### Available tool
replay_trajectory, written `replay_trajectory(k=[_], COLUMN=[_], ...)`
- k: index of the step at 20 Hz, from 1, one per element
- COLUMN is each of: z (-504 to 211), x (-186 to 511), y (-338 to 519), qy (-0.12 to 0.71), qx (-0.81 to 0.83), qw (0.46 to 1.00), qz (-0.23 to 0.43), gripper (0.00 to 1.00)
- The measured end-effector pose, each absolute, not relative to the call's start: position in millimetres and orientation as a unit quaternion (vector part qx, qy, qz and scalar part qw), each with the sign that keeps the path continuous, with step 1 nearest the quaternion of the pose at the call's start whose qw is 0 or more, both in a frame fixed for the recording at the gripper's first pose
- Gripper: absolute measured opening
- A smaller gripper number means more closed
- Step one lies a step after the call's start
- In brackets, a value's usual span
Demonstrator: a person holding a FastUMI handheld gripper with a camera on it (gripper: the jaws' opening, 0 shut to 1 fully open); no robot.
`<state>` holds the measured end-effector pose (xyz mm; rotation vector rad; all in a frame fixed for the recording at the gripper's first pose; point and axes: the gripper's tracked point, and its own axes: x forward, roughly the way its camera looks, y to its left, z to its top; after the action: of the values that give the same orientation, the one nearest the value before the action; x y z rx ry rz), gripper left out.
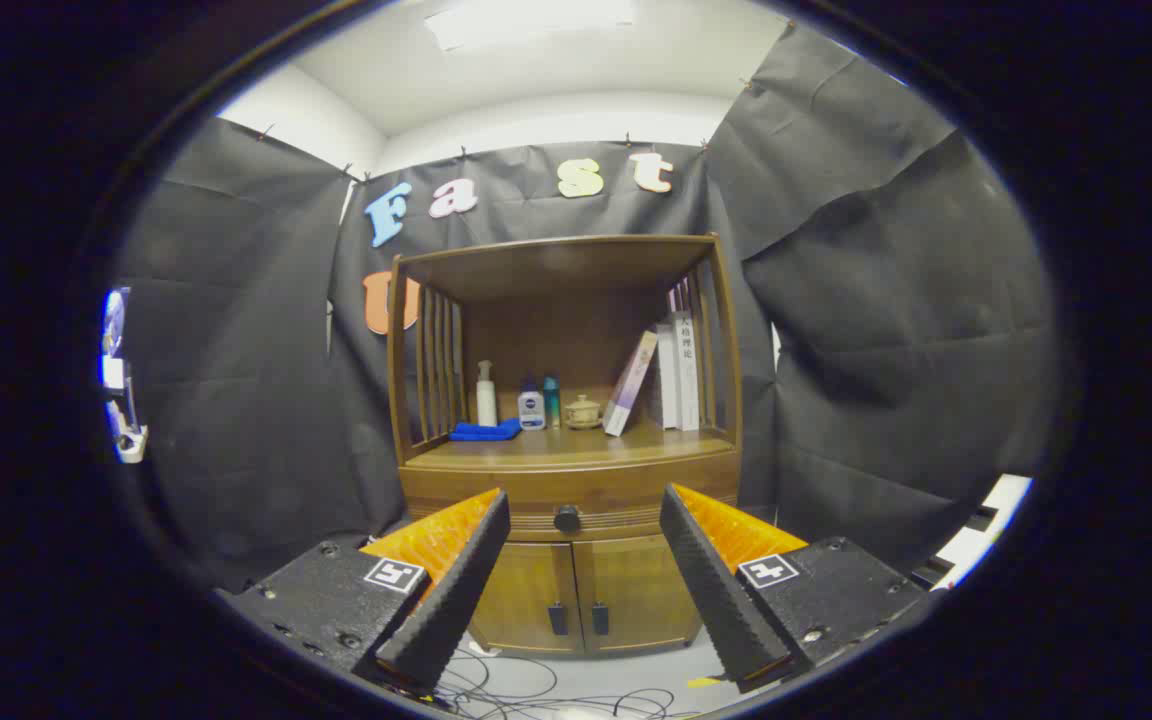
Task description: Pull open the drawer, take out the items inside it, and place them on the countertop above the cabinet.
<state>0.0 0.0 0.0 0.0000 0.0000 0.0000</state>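
A wooden cabinet [568, 440] stands ahead against the black cloth wall. Its drawer [536, 510] is closed, with a dark round knob [567, 518] at the middle of its front. The countertop [576, 447] above the drawer carries a folded blue cloth [485, 431], a white pump bottle [486, 394], two small bottles [538, 404], a small lidded pot [583, 412] and several books [671, 372]. My gripper [584, 512] is open, some way short of the cabinet. The knob shows between the two fingertips, beyond them. Nothing is held.
Below the drawer are two closed cabinet doors [581, 595] with dark handles. Loose cables [526, 690] lie on the grey floor in front of the cabinet. Black cloth hangs on both sides. A slatted side panel [436, 370] and a top shelf board frame the countertop space.
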Motion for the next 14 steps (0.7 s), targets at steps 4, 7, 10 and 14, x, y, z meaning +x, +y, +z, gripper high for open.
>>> replay_trajectory(k=[4,7,10,14], z=[0.9,5.6,2.5,-4.7], x=[-2.8,-5.2,-4.6,-0.1], y=[3.8,1.3,4.1,4.9], qy=[0.004,-0.002,0.003,0.014], qx=[0.0,-0.001,-0.006,-0.006], qw=[1.0,1.0,1.0,1.0], qz=[0.007,0.005,0.008,0.013], gripper=[0.99,0.99,0.99,0.99])
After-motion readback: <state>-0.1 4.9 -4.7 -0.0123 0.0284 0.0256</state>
